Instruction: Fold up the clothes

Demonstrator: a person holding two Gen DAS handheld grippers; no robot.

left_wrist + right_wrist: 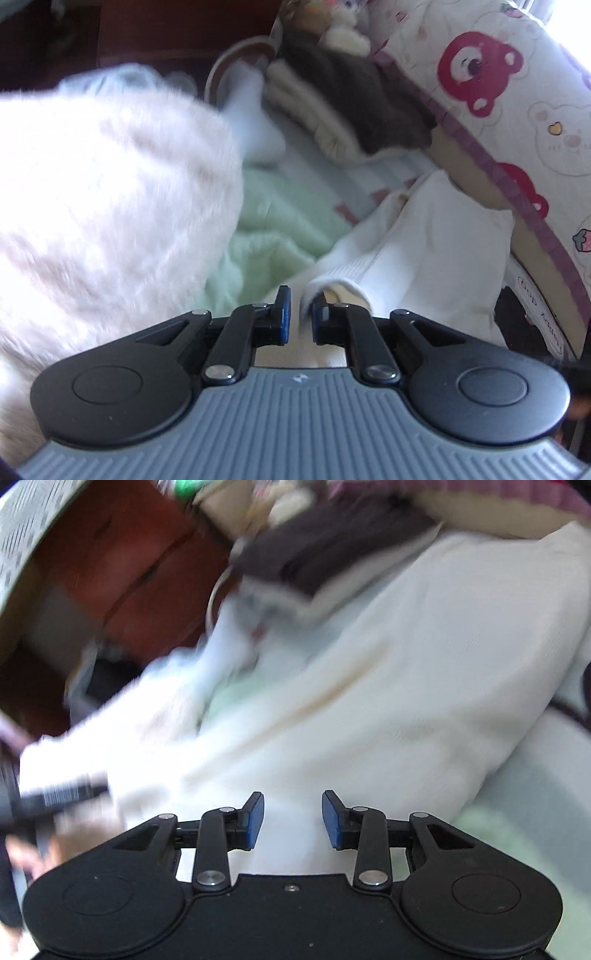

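A white ribbed garment (424,240) lies spread over the bed, one sleeve cuff (332,286) reaching toward the camera. My left gripper (303,319) is shut on the edge of that cuff, its blue pads nearly together with white cloth pinched between them. In the right wrist view the same white garment (406,664) fills the middle, blurred by motion. My right gripper (293,821) hovers just over it, open, with a wide gap between its fingers and nothing pinched.
A fluffy pale pink garment (110,192) bulks at the left, a mint green cloth (280,225) beside it. Folded brown and beige clothes (351,103) are stacked at the back. A bear-print quilt (498,92) borders the right. Red-brown wooden furniture (129,572) stands behind.
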